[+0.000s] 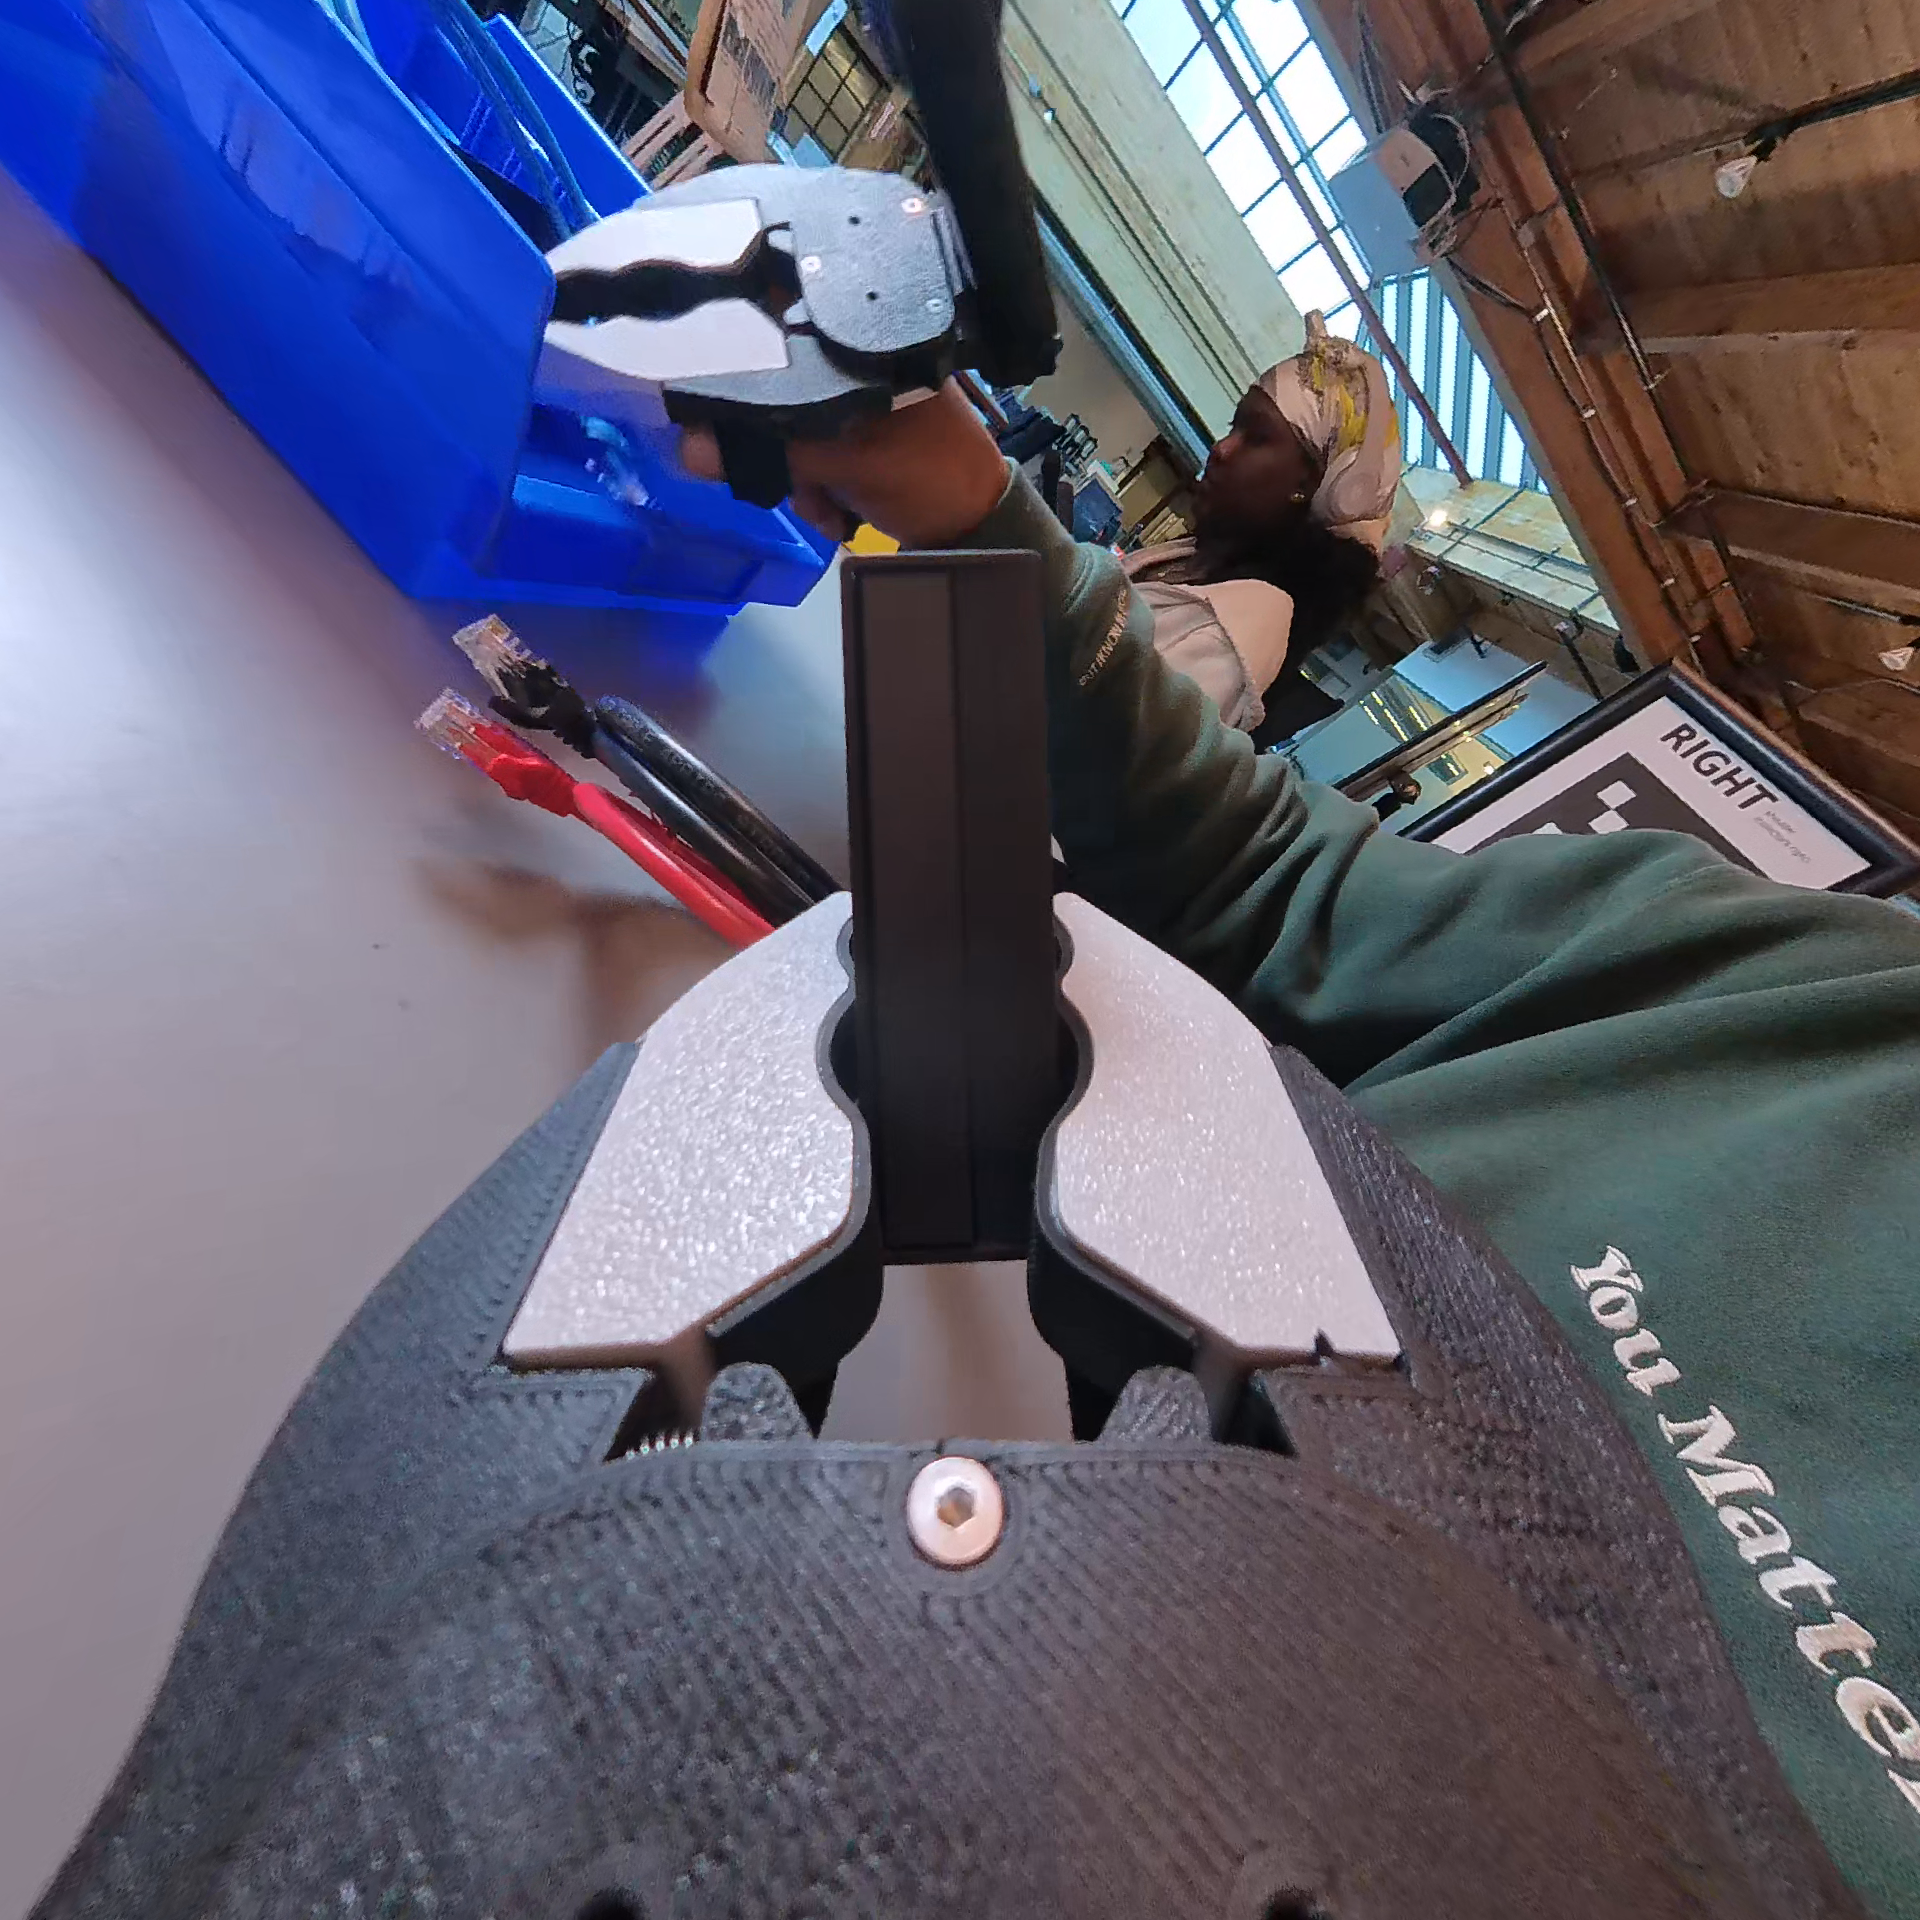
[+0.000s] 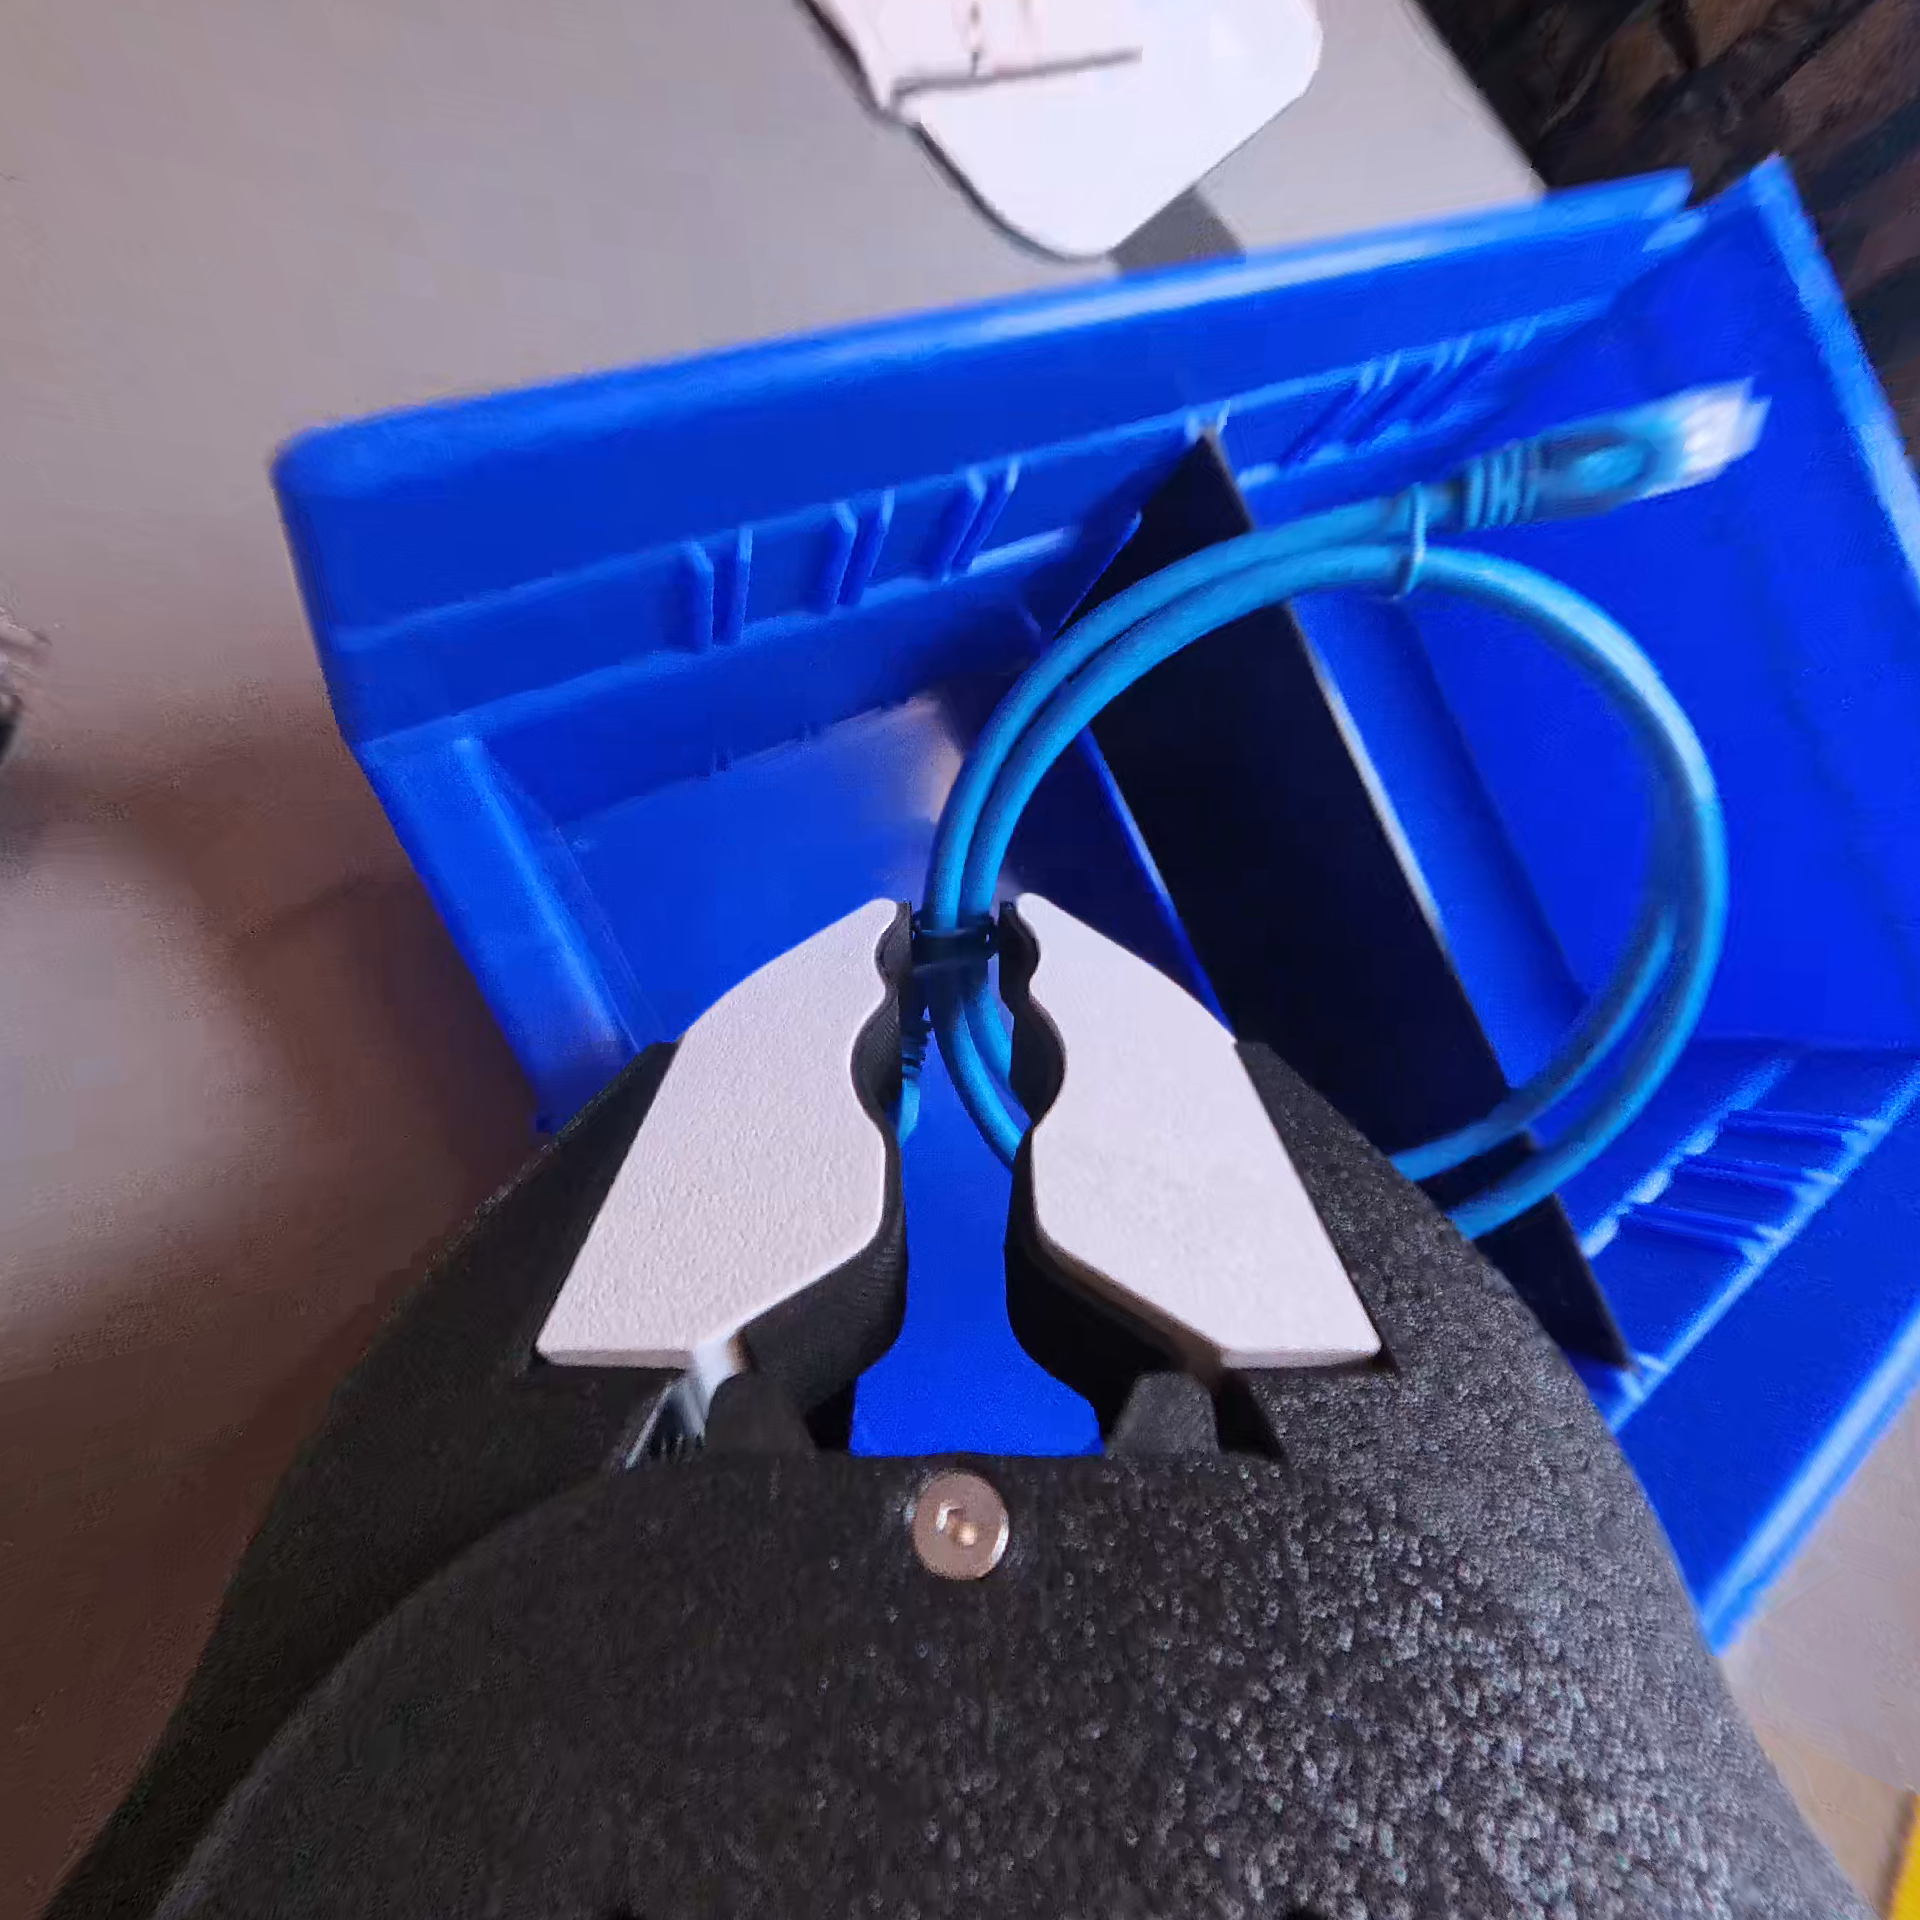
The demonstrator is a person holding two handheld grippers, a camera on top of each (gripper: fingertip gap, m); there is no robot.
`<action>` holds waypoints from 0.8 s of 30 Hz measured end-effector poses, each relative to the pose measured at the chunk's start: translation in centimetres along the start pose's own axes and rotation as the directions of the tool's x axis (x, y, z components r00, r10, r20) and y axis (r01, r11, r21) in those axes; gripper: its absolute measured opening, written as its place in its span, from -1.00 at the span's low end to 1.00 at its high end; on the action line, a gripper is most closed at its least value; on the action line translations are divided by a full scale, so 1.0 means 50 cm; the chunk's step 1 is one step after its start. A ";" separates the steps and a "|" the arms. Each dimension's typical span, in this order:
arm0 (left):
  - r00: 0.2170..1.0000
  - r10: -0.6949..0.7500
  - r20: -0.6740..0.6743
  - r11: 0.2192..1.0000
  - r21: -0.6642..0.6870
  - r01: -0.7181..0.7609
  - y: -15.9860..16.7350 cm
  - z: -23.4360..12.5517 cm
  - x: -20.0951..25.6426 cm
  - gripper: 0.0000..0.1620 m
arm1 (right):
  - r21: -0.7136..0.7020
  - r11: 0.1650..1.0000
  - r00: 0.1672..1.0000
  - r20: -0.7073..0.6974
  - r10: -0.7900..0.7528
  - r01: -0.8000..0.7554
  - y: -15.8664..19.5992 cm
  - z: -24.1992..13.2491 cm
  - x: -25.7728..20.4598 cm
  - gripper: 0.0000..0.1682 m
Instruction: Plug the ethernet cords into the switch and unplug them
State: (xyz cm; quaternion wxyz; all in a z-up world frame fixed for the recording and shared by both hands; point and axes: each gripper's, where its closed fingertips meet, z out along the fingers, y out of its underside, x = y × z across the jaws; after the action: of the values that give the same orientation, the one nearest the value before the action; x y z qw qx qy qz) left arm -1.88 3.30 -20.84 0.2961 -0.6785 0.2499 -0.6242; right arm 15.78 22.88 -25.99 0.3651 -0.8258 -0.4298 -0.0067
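My left gripper [image 1: 951, 940] is shut on a black flat switch [image 1: 940, 779] and holds it on edge above the table. A red ethernet cord [image 1: 582, 800] and a black ethernet cord [image 1: 582, 717] lie on the table just left of the switch, with their clear plugs pointing away. My right gripper [image 2: 951, 940] is shut on a coiled blue ethernet cord [image 2: 1621, 790] at its black tie. The coil hangs over the blue bin [image 2: 644, 488] and crosses the bin's black divider [image 2: 1278, 831]. In the left wrist view the right gripper [image 1: 556, 307] is at the bin's near edge.
The blue bin [image 1: 312, 312] stands on the grey table [image 1: 208, 935], beyond the cords. A white flat object [image 2: 1091, 114] lies on the table past the bin. A green sleeve [image 1: 1558, 1039] crosses at the right. A person and a framed sign [image 1: 1704, 800] are behind.
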 end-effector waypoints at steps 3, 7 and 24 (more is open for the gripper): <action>1.000 0.009 -0.005 1.000 -0.001 -0.009 -0.001 0.000 0.005 -0.63 | 0.049 0.998 0.997 -0.066 0.049 -0.046 0.007 0.007 0.009 -0.57; 1.000 0.005 0.001 1.000 0.013 -0.005 -0.005 -0.002 0.001 -0.63 | 0.437 0.863 0.963 0.039 0.265 -0.255 -0.089 -0.080 0.004 -0.49; 0.998 0.055 0.002 0.980 0.192 -0.055 -0.069 -0.035 0.010 -0.63 | 0.684 0.664 0.895 0.443 -0.051 -0.301 -0.243 -0.211 -0.443 -0.63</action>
State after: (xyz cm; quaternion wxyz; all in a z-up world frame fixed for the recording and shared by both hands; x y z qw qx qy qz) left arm -3.66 5.21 -17.97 0.3768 -0.6384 0.2078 -0.6382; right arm -3.67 5.26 -18.18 0.5636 -0.6158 -0.4045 0.3735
